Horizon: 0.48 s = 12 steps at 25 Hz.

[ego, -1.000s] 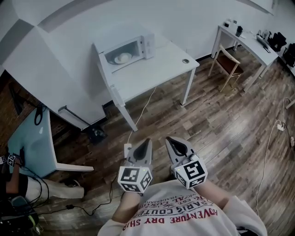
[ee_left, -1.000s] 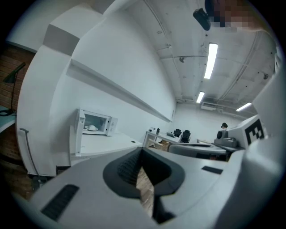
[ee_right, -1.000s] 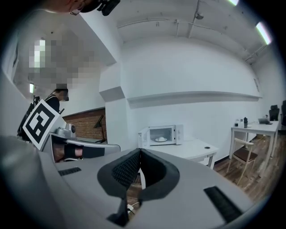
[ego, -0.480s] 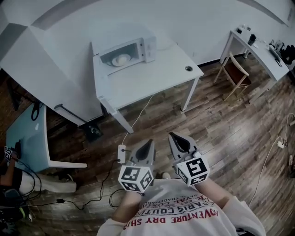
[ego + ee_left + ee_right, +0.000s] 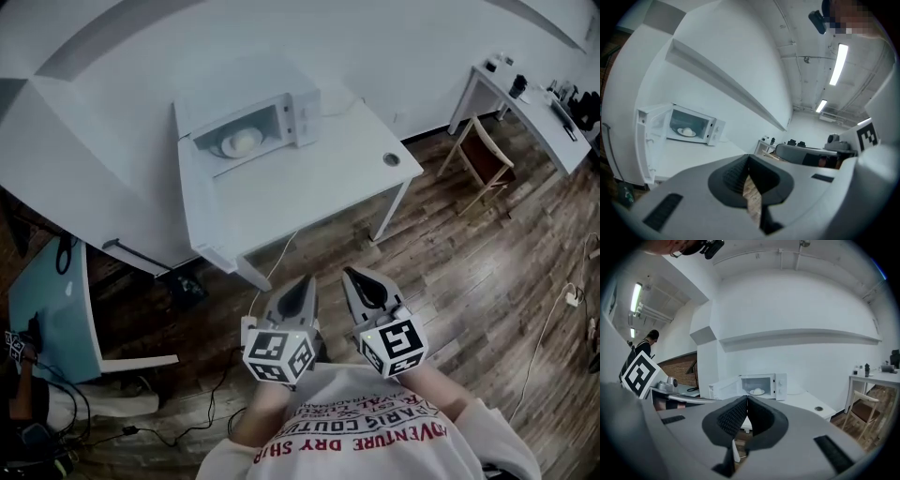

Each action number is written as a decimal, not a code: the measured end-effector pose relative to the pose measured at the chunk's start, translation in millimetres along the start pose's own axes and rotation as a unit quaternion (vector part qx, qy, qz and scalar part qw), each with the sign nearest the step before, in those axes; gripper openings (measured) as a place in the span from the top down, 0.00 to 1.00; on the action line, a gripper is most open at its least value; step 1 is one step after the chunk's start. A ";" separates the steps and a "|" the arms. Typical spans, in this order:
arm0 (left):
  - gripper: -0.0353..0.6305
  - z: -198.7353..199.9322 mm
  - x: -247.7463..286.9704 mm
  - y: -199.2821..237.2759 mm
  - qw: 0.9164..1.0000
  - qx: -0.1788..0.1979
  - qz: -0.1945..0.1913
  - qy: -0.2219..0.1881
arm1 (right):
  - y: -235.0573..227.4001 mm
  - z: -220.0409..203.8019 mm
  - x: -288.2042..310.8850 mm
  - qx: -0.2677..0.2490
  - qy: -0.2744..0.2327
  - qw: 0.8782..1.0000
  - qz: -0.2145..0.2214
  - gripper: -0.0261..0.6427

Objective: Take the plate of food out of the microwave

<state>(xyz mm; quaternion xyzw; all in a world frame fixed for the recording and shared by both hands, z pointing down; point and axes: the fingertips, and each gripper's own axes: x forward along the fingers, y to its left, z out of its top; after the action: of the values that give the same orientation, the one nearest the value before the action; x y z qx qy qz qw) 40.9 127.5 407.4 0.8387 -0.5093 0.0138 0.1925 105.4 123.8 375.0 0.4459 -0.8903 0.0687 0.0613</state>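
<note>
Plate of food (image 5: 240, 142) nearer than before, left gripper (image 5: 302, 287), right gripper (image 5: 355, 279), jaws closed, empty

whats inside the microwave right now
A white plate sits inside the microwave, with a pale rounded mound of food on it. The mound covers the plate's middle, and it is too small to tell what food it is. Nothing else shows in the cavity.

head: steeply down, far; gripper views: level, forward; shared: microwave (image 5: 251, 111)
</note>
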 end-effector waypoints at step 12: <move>0.94 79.2 102.4 106.2 0.999 0.047 -0.017 -0.001 | -44.1 31.5 154.8 0.003 0.006 1.000 -0.020 0.94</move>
<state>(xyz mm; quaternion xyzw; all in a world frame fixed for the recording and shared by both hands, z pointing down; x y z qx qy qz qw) -14.9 -29.4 389.3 0.8552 -0.4941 0.0338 0.1525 47.2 -29.5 373.4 0.4636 -0.8805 0.0732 0.0669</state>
